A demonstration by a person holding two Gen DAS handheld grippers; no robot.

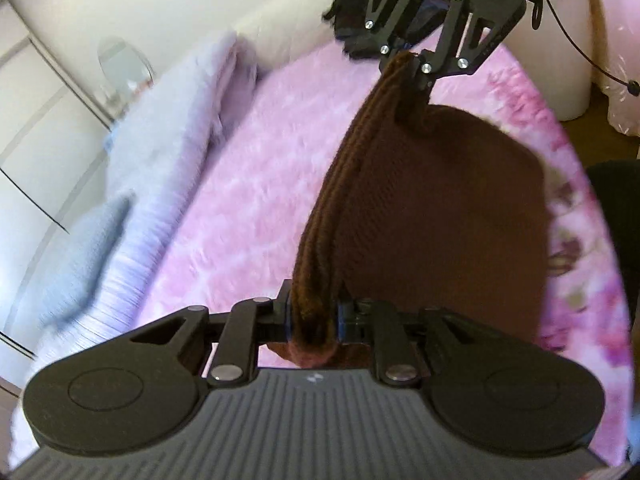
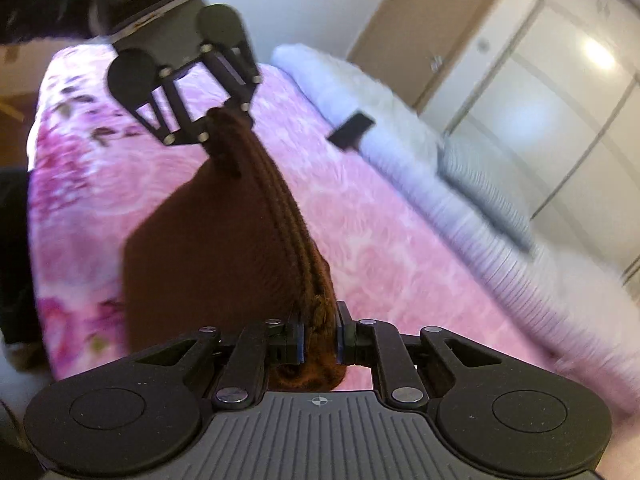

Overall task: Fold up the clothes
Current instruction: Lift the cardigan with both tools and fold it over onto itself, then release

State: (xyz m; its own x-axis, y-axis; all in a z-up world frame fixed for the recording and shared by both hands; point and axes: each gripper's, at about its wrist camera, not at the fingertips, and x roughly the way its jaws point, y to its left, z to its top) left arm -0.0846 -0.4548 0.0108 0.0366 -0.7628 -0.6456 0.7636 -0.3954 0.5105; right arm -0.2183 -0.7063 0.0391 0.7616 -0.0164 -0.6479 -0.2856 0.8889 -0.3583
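A dark brown knitted garment (image 1: 432, 216) hangs stretched between my two grippers above a pink bed. My left gripper (image 1: 314, 316) is shut on one end of its ribbed edge. My right gripper (image 2: 320, 340) is shut on the other end; it shows at the top of the left wrist view (image 1: 408, 66). In the right wrist view the garment (image 2: 208, 248) hangs down to the left of the taut edge, and the left gripper (image 2: 218, 128) pinches its far end. The garment's lower part hangs over the bedspread.
The pink flowered bedspread (image 1: 240, 208) covers the bed. A white and grey fluffy blanket (image 1: 160, 152) lies along its far side, with a small black object (image 2: 352, 130) on it. White wardrobe doors (image 2: 560, 120) and a brown door (image 2: 424, 24) stand behind. A white bin (image 1: 568, 40) stands beside the bed.
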